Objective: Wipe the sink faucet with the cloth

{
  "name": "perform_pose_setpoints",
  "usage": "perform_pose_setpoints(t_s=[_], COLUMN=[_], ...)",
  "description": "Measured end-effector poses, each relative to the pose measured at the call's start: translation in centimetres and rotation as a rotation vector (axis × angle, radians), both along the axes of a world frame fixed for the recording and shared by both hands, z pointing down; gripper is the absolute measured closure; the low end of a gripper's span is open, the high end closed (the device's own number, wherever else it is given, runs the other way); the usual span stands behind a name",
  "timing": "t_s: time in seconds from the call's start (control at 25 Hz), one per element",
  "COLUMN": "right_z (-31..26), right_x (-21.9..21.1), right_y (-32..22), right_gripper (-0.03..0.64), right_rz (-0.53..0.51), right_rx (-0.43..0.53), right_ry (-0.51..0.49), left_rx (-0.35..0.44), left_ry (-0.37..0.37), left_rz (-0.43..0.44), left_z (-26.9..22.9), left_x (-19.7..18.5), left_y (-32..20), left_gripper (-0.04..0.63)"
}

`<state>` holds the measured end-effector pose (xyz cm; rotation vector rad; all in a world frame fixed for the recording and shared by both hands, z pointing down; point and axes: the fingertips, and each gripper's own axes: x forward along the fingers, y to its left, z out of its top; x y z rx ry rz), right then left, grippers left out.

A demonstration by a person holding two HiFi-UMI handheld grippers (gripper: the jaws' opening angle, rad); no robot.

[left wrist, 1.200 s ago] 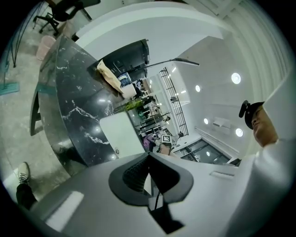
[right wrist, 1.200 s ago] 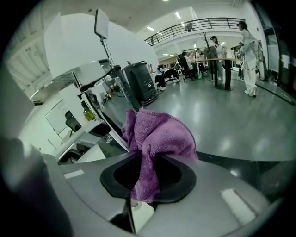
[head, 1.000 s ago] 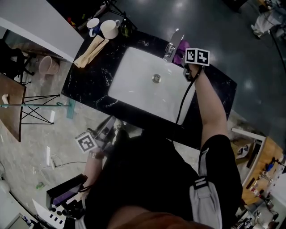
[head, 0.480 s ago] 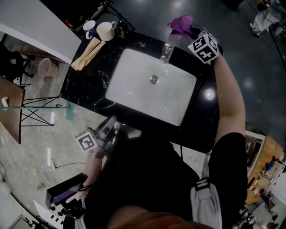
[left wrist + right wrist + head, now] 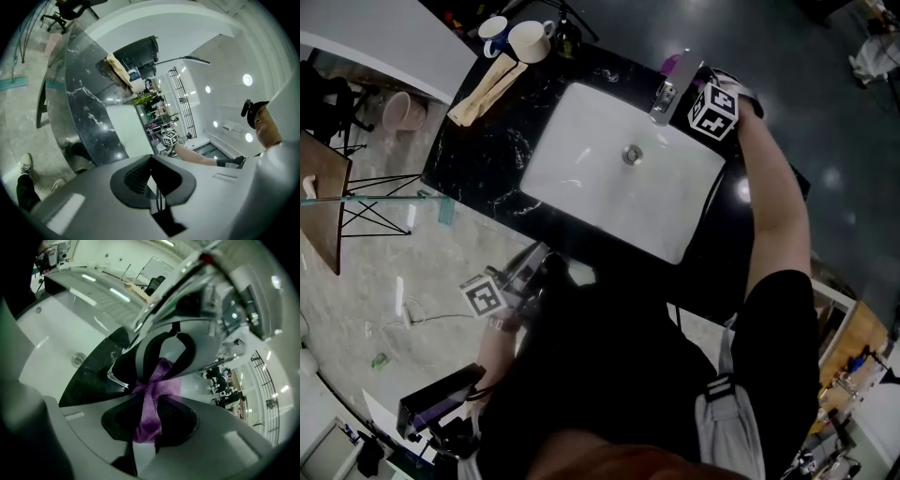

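Observation:
The chrome faucet [image 5: 664, 97] stands at the far rim of the white sink [image 5: 609, 187]. My right gripper [image 5: 701, 101] hangs just right of it, shut on a purple cloth [image 5: 672, 63] that peeks out behind the spout. In the right gripper view the right gripper [image 5: 149, 401] pinches the cloth [image 5: 161, 380], which is bunched against the shiny faucet body [image 5: 206, 310]. My left gripper [image 5: 514, 281] stays low by the person's side, off the counter. In the left gripper view its jaws [image 5: 157, 192] are shut with nothing between them.
On the black marble counter [image 5: 483, 159], left of the sink, lie a beige towel [image 5: 487, 89] and two mugs [image 5: 530, 39]. A pink bin [image 5: 401, 111] and a wooden table [image 5: 319, 216] stand on the floor at the left. The drain [image 5: 631, 155] sits mid-basin.
My right gripper swung with the cloth up behind the faucet, then came back beside the spout, rolled over. The left gripper has stayed where it was.

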<state>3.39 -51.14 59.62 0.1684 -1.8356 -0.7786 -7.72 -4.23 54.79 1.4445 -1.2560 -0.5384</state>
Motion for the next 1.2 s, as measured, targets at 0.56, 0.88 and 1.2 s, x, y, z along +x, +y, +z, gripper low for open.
perform_pose_setpoints(t_s=[0.56,0.88,1.2], right_z=[-4.2,-12.9,-17.5], right_x=[0.4,3.1,4.3], right_y=[0.3,4.0,16.5], right_gripper=[0.526,0.526,0.526], right_rz=[0.055,0.278,0.593], right_rx=[0.075,0.001,-0.393], right_ry=[-0.147,-0.444,-0.919], left_rx=[0.009,0.089,0.176], left_ry=[-0.007,-0.021,-0.018], left_rz=[0.048,0.183,0.363], left_z=[-0.2,-2.9,-5.2], left_x=[-0.9,-2.5,-4.5], left_y=[-0.4,-1.9,-2.9], left_gripper=[0.594,0.594,0.594])
